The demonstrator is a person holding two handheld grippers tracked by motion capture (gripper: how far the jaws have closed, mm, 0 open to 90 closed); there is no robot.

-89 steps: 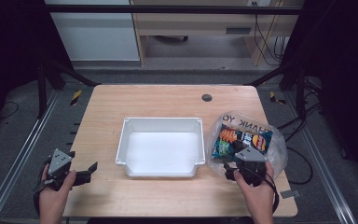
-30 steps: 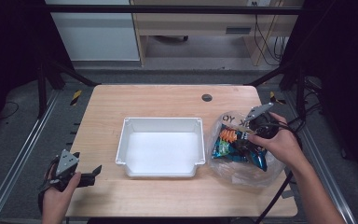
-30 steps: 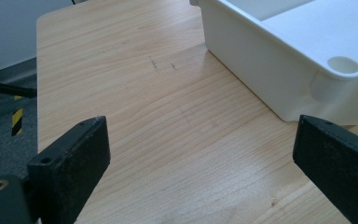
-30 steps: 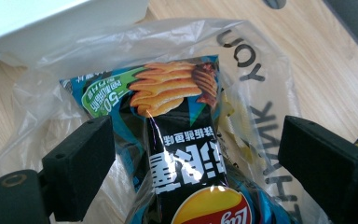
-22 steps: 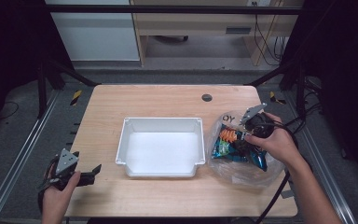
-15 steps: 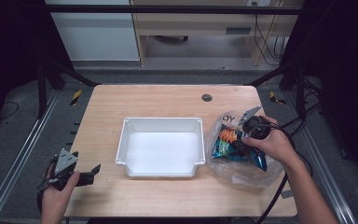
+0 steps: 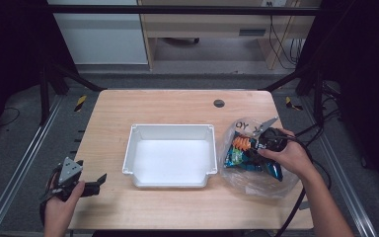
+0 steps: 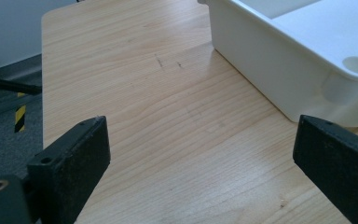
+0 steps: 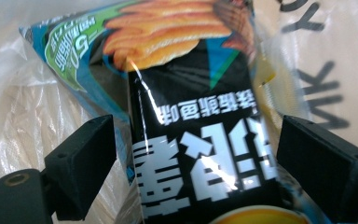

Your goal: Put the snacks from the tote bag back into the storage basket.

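A clear plastic bag lies on the table to the right of a white tray. Inside it are snack packets. My right gripper reaches down into the bag from the right. In the right gripper view its jaws stand open on either side of a black packet with white lettering, with small gaps at both pads. A blue-and-orange packet lies just behind it. My left gripper rests open near the table's front left corner, with bare wood between its jaws.
The white tray is empty and sits mid-table, close to the left gripper's right jaw. A small dark round hole sits in the tabletop behind the tray. A cable trails from the right gripper off the front edge.
My right hand has swung from the bag's near side to its far right, then sunk toward the packets. The left hand has stayed put.
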